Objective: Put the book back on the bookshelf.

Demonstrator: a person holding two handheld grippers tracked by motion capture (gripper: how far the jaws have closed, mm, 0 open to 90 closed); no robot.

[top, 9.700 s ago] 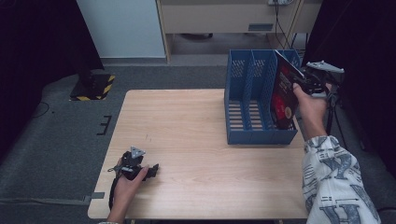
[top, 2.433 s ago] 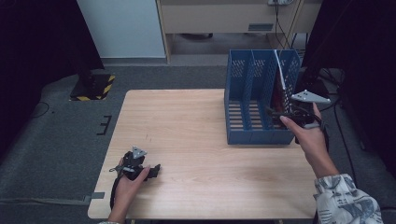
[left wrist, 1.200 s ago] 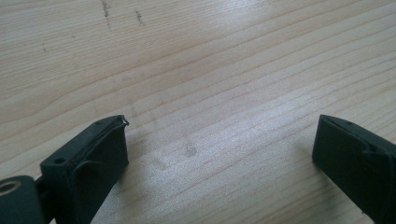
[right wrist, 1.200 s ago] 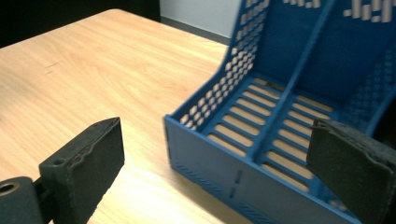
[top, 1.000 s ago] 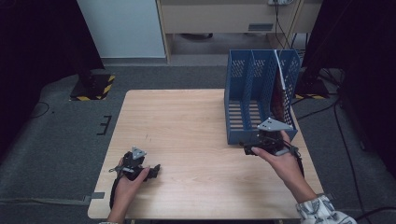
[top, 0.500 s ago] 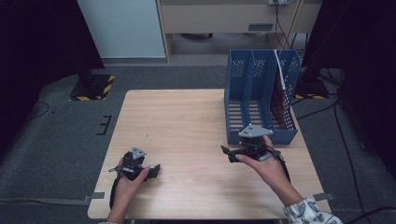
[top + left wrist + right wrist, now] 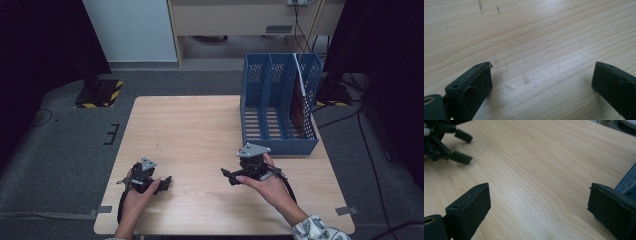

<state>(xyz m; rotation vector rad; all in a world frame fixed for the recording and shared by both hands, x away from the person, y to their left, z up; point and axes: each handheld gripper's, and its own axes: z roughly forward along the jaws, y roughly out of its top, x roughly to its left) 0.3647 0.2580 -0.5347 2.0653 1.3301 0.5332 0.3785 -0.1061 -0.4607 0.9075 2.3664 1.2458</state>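
Both grippers sit low over the wooden table [image 7: 200, 125], each gaping with bare wood between its jaws. My right gripper [image 7: 231, 176] rests in my hand near the table's front, its jaws pointing left across the boards, the grey three-cornered plate on top and my forearm running back toward the near right corner in a patterned sleeve [image 7: 315, 231]. My left gripper [image 7: 164, 181] lies at the near left, held from behind, jaws pointing right toward the other one; the two are apart. In the right gripper view I see the left gripper's two black fingers spread wide at the upper left corner.

Just behind my right hand stands the blue file rack [image 7: 265, 100], plastic with perforated side walls and slotted floors, three upright compartments. A dark red book [image 7: 297, 102] stands on edge in the rightmost compartment. Pale wood grain runs in long streaks, with a few small dark scuffs; the jaw pads look matte black and blocky.
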